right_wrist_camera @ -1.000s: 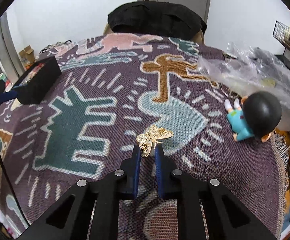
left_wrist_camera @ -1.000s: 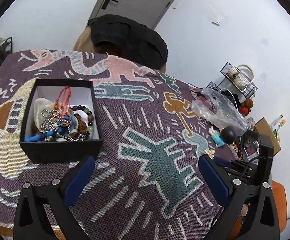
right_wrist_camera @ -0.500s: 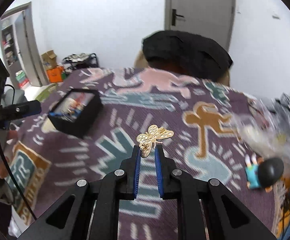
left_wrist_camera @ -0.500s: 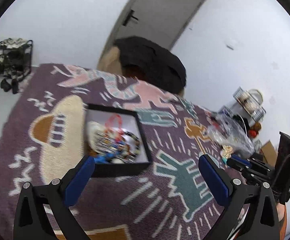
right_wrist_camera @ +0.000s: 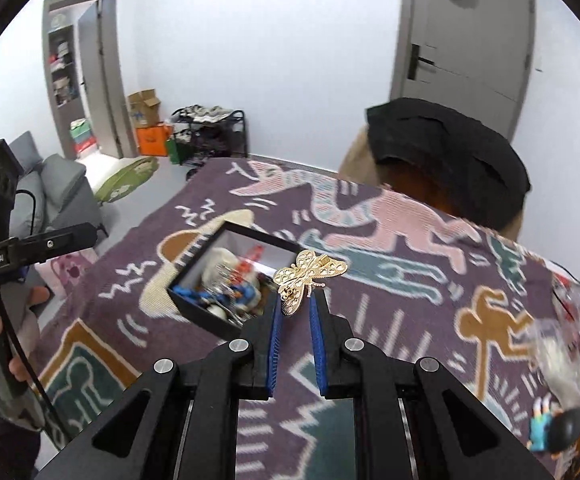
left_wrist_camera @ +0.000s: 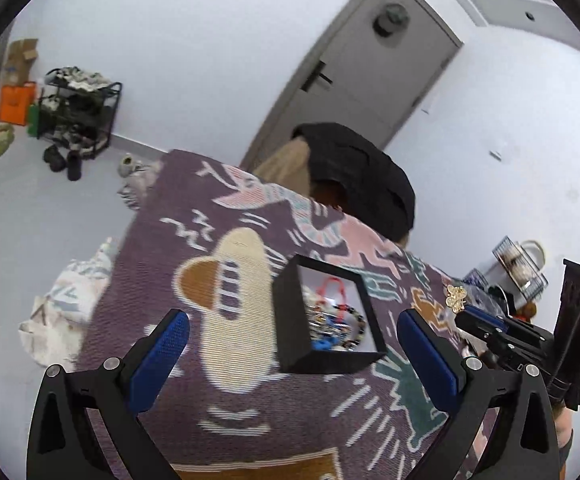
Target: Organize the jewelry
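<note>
Gold filigree butterfly brooch (right_wrist_camera: 308, 276) pinched by its lower wing in right gripper (right_wrist_camera: 293, 311), jaws narrow, carried above patterned purple woven cloth (right_wrist_camera: 390, 312), just beside open black jewelry box (right_wrist_camera: 193, 300); likely destined for it. Left gripper (left_wrist_camera: 290, 354) jaws wide, empty, framing the box, perhaps to steady it. Box contents tangled, indistinct; pin clasp hidden.

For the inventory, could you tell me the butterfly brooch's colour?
Gold, with pierced filigree wings; the butterfly brooch shows best in the right wrist view.
</note>
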`<state>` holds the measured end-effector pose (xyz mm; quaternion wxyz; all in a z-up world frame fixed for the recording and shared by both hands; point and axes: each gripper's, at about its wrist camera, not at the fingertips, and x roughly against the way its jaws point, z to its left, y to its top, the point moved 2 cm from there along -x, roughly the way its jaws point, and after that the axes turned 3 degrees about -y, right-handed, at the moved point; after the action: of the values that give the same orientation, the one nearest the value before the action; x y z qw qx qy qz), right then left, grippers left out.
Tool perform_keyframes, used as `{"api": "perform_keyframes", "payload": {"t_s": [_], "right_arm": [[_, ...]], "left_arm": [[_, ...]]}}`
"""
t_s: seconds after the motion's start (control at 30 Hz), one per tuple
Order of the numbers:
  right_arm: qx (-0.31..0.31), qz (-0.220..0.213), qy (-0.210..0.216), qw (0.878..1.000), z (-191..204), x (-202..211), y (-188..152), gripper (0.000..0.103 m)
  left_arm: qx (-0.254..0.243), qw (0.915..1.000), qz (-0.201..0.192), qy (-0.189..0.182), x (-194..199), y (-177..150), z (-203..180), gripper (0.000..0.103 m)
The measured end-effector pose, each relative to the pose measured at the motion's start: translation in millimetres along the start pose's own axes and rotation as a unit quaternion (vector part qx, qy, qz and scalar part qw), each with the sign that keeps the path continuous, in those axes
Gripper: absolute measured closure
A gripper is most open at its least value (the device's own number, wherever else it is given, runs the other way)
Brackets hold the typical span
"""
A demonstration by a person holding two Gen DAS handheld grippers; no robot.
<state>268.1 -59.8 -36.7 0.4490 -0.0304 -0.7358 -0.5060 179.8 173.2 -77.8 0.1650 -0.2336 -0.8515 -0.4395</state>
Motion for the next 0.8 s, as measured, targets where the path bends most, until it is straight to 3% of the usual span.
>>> {"api": "perform_keyframes", "payload": {"t_s": [0.33, 0.4, 0.43, 0.47, 0.8], "right_arm": [[0.015, -0.002, 0.009, 1.0, 37.4, -38.5, 32.7, 0.087], [0.006, 0.012, 0.022, 1.0, 38.4, -47.8, 33.0, 0.067], [0.001, 0.015, 0.024, 1.0, 38.2, -50.6, 32.6, 0.044], [-0.004, 0.01, 0.018, 1.0, 36.9, -49.9, 30.2, 0.031], [-0.071, 0.014, 0.014, 0.997, 1.3, -23.7, 5.0, 0.03]], "left_arm": [[0.026, 0.9995, -0.008, 0.017, 15.3, -1.4, 34.0, 0.0], [0.032, 0.9993, -0.006, 0.018, 14.9, -2.5, 38.0, 0.0], [0.034, 0.9993, -0.004, 0.018, 15.0, -3.1, 39.5, 0.0], [0.035, 0.9992, -0.002, 0.018, 14.6, -3.9, 41.2, 0.0], [0.03, 0.9994, 0.005, 0.016, 7.4, -7.6, 29.6, 0.0]]}}
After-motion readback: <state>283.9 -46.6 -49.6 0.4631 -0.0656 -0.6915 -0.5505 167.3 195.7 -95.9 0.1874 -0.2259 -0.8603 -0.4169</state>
